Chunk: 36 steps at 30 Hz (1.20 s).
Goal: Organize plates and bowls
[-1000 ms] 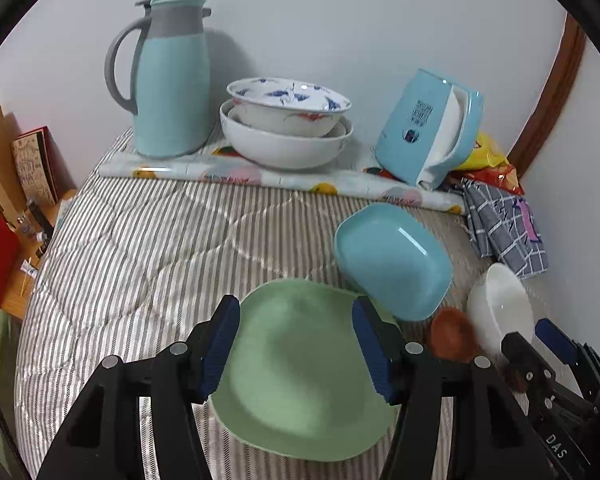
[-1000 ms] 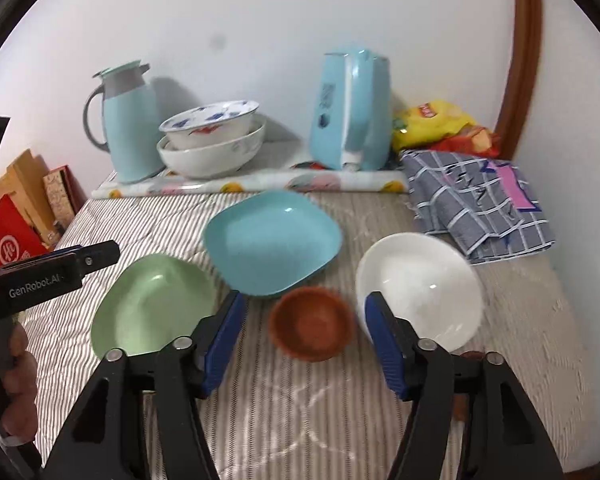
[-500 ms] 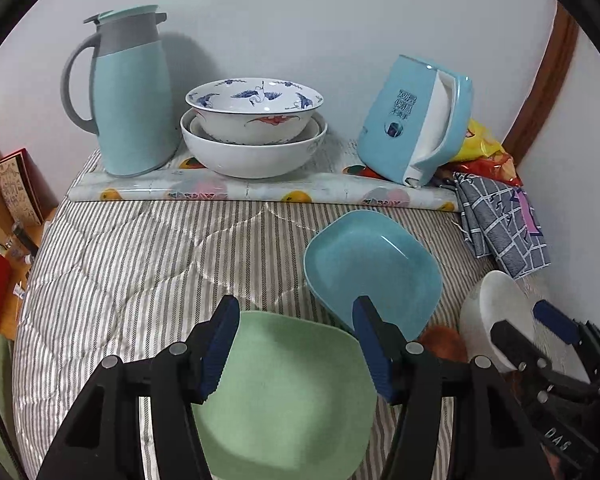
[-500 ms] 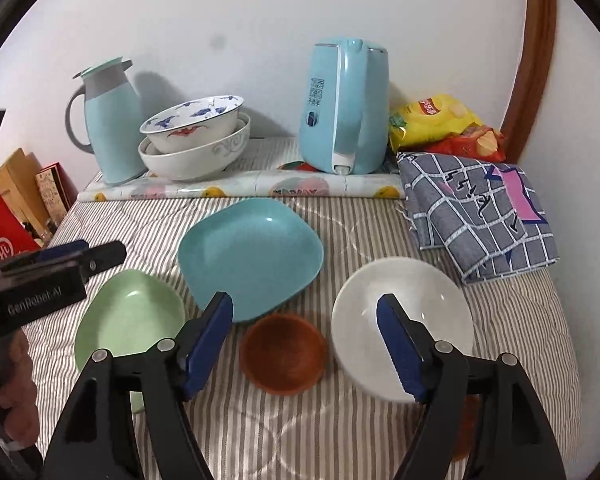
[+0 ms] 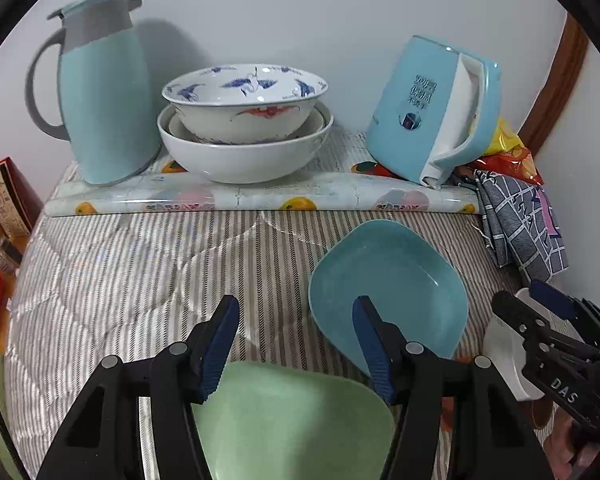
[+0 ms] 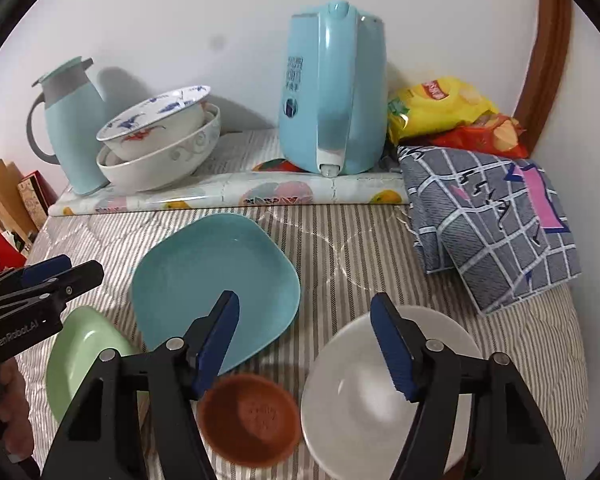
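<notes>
The left gripper, jaws spread and empty, hung just above the far rim of the pale green squarish plastic plate, which lay directly below and slightly nearer than the jaws. The right gripper, likewise spread and empty, stood over the gap between the small brown round bowl and the white round bowl. The turquoise squarish plate lay between the two, empty. All four dishes rested on the striped quilt; none held anything.

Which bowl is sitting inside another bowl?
The bowl with blue birds. It sits nested in the plain white bowl by the wall; the other dishes lie separately.
</notes>
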Tool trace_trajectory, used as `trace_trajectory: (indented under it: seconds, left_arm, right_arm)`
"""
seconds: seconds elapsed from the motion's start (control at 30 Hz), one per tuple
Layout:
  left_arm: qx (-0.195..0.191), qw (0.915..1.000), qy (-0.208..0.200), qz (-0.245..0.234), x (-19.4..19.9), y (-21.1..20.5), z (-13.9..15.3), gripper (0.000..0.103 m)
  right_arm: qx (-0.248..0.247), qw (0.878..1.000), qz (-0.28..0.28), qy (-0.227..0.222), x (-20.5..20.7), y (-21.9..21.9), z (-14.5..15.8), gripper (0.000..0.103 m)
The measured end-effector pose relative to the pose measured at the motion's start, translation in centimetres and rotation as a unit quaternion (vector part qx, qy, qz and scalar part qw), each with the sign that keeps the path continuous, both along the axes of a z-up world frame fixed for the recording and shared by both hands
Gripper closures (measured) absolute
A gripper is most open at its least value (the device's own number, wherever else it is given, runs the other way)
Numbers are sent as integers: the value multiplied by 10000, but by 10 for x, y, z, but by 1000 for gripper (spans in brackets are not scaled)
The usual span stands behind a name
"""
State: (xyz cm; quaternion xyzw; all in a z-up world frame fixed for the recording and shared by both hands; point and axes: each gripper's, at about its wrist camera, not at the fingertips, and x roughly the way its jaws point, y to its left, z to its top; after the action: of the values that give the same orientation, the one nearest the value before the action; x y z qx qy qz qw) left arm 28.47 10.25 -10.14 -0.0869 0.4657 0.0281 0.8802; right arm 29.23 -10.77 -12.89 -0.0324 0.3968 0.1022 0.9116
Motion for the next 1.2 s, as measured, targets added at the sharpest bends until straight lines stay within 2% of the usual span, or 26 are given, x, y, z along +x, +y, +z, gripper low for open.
trace_trajectory:
  seconds: [0.4, 0.5, 0.53, 0.6, 0.77, 0.93, 1.0, 1.07, 1.13, 1.2]
  left_arm:
    - [-175, 9993, 307, -113, 33, -6, -32, 47]
    - [-203, 9991, 364, -120, 40, -7, -37, 47]
    - [-222, 9989, 391, -119, 42, -8, -38, 47]
    - [-234, 9986, 455, -119, 47, -8, -42, 55]
    - [-278, 9979, 566, -107, 56, -6, -53, 65]
    - [-324, 9973, 645, -160, 60, -7, -60, 68]
    - [-341, 9968, 706, -180, 63, -10, -65, 73]
    - [-355, 9966, 727, -184, 63, -10, -68, 75]
    - [-332, 9967, 725, -177, 64, -10, -69, 80]
    - [-398, 9965, 708, -204, 63, -9, -69, 90]
  right_arm:
    - [-432, 9984, 167, 311, 38, 20, -20, 54]
    - [-498, 9978, 227, 363, 45, 25, -25, 55]
    - [-519, 9977, 227, 367, 47, 26, -26, 60]
    - [-540, 9976, 187, 391, 52, 26, -27, 62]
    - [-646, 9965, 214, 480, 59, 28, -32, 62]
    - [-653, 9956, 289, 609, 64, 32, -40, 62]
    - [-698, 9947, 285, 694, 66, 34, -44, 63]
    - [-727, 9940, 307, 760, 67, 36, -46, 70]
    - [-767, 9932, 334, 806, 68, 39, -49, 87]
    - [-797, 9923, 340, 885, 69, 40, -54, 90]
